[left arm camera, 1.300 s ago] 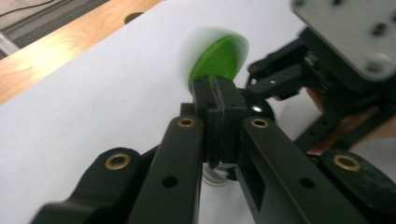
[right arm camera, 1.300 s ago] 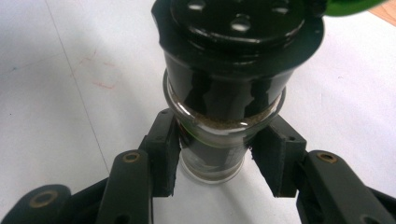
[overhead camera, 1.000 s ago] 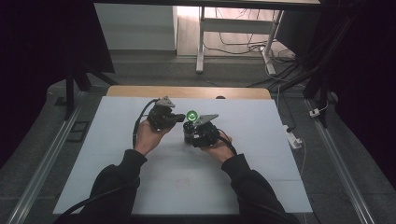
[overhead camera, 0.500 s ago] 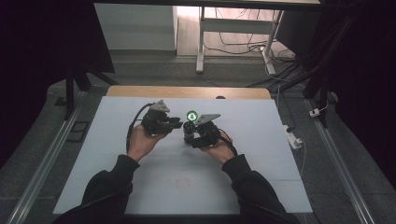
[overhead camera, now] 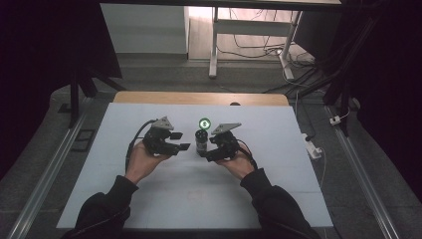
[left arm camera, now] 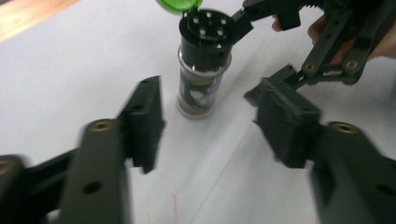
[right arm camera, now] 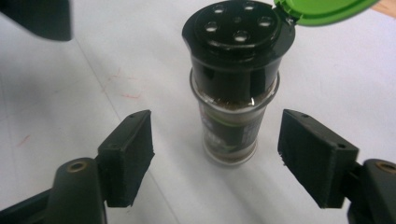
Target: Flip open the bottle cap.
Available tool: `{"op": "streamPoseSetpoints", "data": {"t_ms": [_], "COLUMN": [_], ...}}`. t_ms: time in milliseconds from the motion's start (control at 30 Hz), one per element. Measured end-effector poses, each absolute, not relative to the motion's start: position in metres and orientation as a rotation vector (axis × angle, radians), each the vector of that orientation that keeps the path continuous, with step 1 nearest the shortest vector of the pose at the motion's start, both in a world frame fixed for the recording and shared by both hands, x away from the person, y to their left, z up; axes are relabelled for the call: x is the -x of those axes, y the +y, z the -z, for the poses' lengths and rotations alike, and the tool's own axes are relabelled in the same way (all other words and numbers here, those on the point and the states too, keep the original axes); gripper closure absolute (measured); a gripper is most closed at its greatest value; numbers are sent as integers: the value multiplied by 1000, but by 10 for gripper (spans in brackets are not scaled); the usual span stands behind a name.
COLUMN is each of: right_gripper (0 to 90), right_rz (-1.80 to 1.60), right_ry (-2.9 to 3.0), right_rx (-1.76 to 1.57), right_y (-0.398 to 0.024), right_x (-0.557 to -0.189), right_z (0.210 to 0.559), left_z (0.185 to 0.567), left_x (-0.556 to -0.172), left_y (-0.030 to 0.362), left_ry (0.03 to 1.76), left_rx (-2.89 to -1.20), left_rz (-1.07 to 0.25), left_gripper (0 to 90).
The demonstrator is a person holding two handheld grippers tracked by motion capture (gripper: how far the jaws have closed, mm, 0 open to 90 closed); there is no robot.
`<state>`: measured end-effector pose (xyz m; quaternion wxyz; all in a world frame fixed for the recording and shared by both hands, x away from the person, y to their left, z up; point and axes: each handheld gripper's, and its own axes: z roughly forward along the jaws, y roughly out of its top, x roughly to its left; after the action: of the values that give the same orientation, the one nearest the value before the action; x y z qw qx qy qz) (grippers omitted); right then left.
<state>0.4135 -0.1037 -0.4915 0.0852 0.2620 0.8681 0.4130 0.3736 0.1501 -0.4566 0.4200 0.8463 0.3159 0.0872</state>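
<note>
a spice jar (overhead camera: 201,141) stands mid-tabletop (overhead camera: 278,199), green lid (overhead camera: 204,123) flipped open. left claw (overhead camera: 180,141) and right claw (overhead camera: 205,151), jaws just opening and gripping nothing, flank it. release step looks done; next likely backing both clear without tipping it.

Wearing black sleeves (overhead camera: 107,211); gripping black two-jaw tools, left gripper (overhead camera: 176,141) and right gripper (overhead camera: 205,148), each carrying grey three-cornered plates, brass-coloured screws, trailing black cables.
</note>
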Motion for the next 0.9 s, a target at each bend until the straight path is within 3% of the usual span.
{"op": "streamPoseSetpoints", "data": {"t_ms": [167,267,433,900], "right_gripper": [218,184,108,3], "right_rz": [-1227,-1248,-1234,-1249], "right_ry": [2607,2620,2645,2648], "right_rx": [-805,-827,-818,-782], "right_y": [-107,-110,-112,-131], "right_x": [-406,-401,-389,-348], "right_z": [489,486,482,472], "left_z": [462,465,467,466], "left_x": [-363,-357,-346,-301], "left_y": [158,163,171,195], "left_ry": [805,821,847,891], "left_rx": [-2115,-2109,-2086,-2072], "left_rz": [-224,-198,-142,-128], "left_gripper": [248,204,152,26]}}
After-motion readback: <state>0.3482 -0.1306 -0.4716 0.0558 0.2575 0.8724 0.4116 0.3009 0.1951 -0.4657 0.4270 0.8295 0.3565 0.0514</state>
